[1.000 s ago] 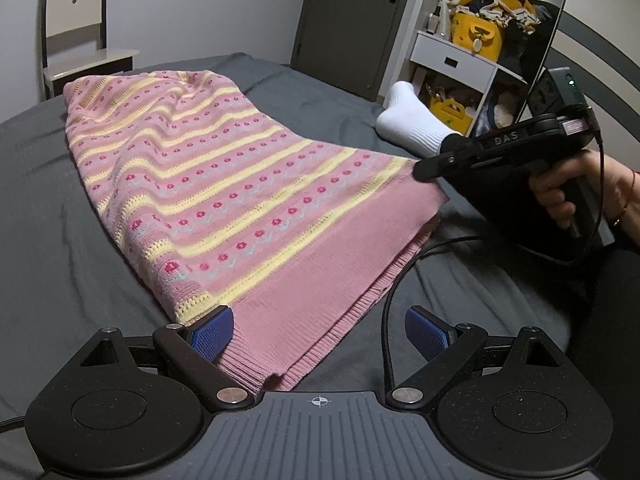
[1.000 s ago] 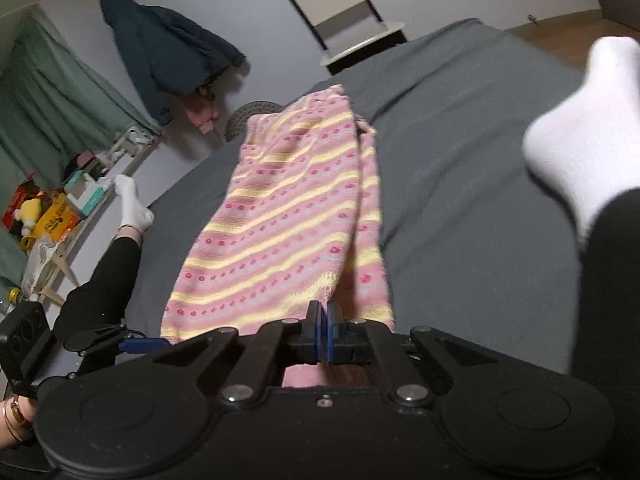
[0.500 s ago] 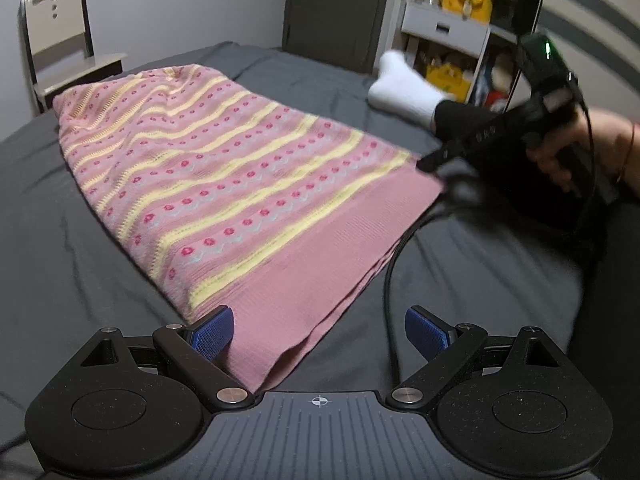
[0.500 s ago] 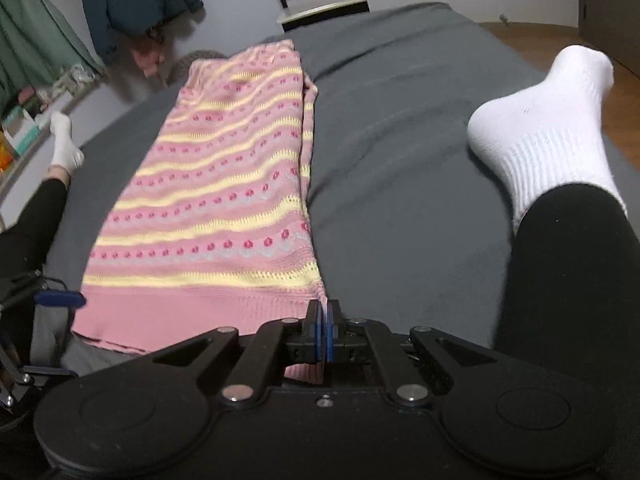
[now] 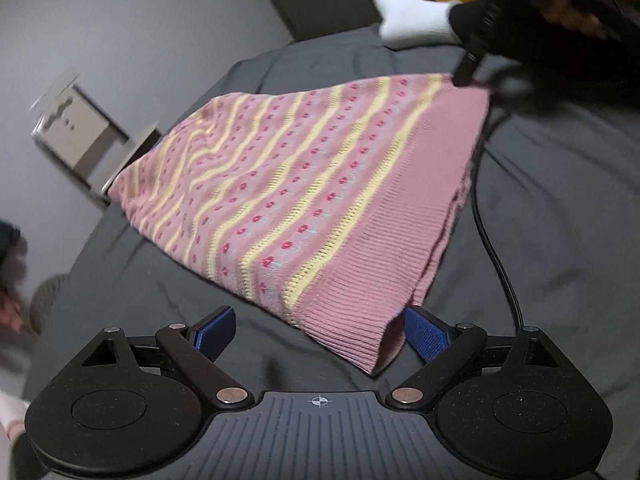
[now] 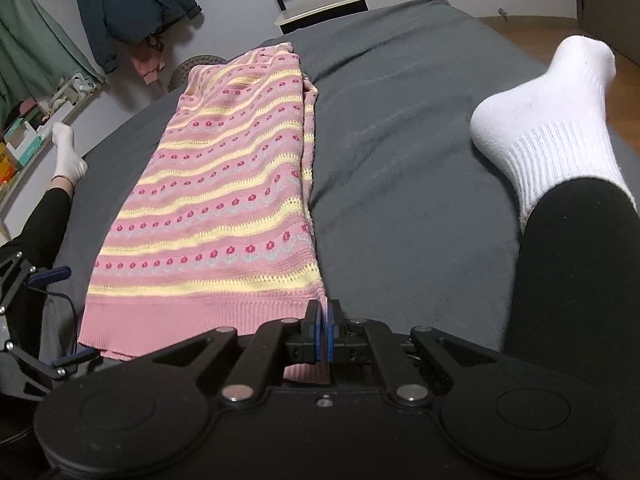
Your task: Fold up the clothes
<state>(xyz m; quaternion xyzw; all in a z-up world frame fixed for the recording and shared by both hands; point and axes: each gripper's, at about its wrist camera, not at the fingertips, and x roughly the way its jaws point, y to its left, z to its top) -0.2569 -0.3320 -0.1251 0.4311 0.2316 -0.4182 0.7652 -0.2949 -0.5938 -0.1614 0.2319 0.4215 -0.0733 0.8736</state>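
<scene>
Pink knit sweater (image 5: 320,184) on grey bed (image 6: 400,152), right claw (image 6: 325,322) pinching its hem corner, left claw (image 5: 320,330) spread wide

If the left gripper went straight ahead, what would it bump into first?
Probably the sweater: its ribbed hem corner already lies between the open jaws of the left gripper, so the gripper would slide onto it, though depth is unclear.

L wrist cam: low over bed (image 5: 560,208), tilted, close behind left tool (image 5: 320,330), faces along knit hem toward right tool (image 5: 466,74). R wrist cam: at hem's other corner, faces lengthwise up pink knit (image 6: 224,200) toward chair (image 6: 320,4). Shared: knit, bed, white sock (image 6: 548,128).
</scene>
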